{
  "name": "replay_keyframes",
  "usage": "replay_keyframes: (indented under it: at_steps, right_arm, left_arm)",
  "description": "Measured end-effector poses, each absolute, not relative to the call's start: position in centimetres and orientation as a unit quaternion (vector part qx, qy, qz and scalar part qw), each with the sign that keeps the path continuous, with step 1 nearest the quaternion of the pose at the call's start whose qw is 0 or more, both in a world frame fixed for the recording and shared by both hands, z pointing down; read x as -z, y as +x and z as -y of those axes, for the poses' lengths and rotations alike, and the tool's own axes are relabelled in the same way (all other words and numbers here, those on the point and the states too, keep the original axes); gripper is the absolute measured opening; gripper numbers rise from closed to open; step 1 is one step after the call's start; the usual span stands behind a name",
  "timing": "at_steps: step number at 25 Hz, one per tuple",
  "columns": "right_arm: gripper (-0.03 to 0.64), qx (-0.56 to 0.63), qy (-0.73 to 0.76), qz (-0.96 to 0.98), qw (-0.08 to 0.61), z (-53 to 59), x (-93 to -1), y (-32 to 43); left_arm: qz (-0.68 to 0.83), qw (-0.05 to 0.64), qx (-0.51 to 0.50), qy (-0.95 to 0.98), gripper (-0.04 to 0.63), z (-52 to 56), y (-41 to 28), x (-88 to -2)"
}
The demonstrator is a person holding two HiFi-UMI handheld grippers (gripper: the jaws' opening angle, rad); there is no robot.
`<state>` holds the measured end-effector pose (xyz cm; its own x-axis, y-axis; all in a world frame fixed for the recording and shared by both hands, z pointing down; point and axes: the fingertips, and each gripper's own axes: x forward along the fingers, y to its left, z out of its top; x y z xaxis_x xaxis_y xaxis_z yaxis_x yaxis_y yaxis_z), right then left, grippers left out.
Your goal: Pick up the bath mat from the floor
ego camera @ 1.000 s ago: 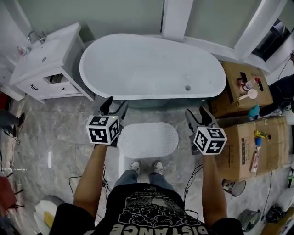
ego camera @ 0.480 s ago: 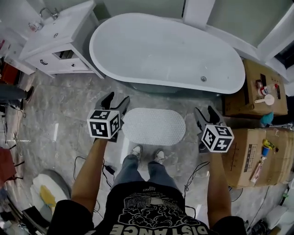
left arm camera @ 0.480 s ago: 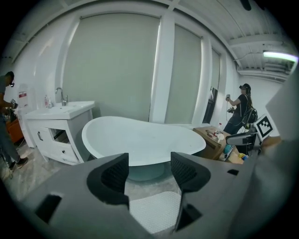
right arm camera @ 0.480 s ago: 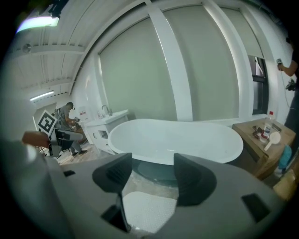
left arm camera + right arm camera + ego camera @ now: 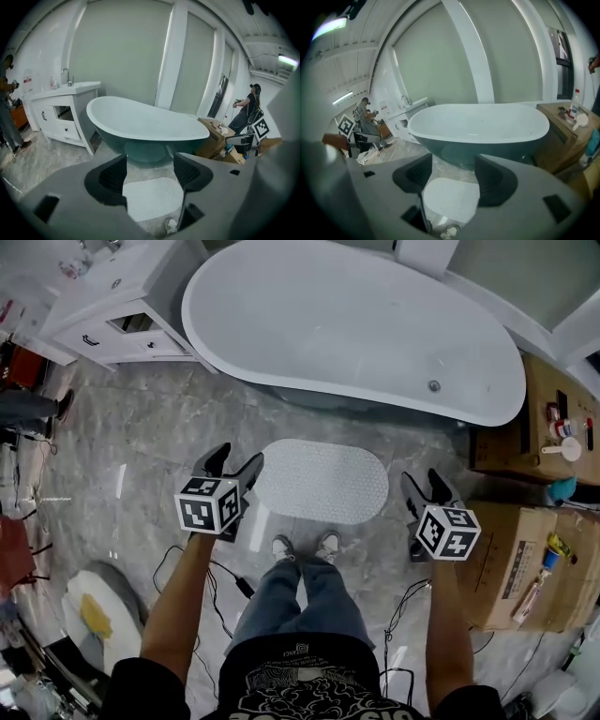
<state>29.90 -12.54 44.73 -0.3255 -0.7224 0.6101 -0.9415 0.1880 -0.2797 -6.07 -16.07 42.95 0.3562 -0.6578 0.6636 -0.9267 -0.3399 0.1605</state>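
Both handheld grippers sink toward the grey marble floor (image 5: 159,427) as the person bends over the white, dimpled oval bath mat (image 5: 323,481), which has not moved and lies flat in front of the person's shoes. The left gripper (image 5: 234,460) has just been opening its jaws. They stand spread with nothing between them, and the mat's left end lies just ahead of the tips. The right gripper (image 5: 424,482) also has its jaws apart and empty, with the mat's right end near them, off to their inner side. In each gripper view the mat shows through the gap, beyond and below the tips and not yet touched. The pick-up looks to be in its approach stage, with a grip on each end probably next.

Counted:
- one bath mat
- one white freestanding bathtub (image 5: 347,324) past the jaws
- one white vanity cabinet (image 5: 122,306)
- two brown cardboard boxes (image 5: 497,442) (image 5: 506,568) outside the right jaws
- two grippers
- two pale shoes (image 5: 279,547) (image 5: 327,545)
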Motion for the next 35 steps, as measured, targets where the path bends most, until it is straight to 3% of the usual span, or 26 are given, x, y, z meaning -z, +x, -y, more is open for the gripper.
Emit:
replay_keyframes:
  at_steps: [12, 22, 35]
  right_arm:
    - [0.291, -0.343, 0.539, 0.743, 0.199, 10.3, -55.0, 27.1]
    - [0.290, -0.333, 0.538, 0.730, 0.260, 5.6, -66.5, 25.8]
    - [0.295, -0.350, 0.553, 0.711, 0.256, 3.4, -81.4, 25.9]
  left_arm:
    - [0.506, 0.319, -0.264, 0.757, 0.333, 12.0, -10.4, -52.9]
    - [0.475, 0.319, -0.297, 0.765, 0.354, 9.1, -12.6, -64.8]
    - [0.457, 0.310, -0.309, 0.775, 0.393, 7.4, -14.5, -79.5]
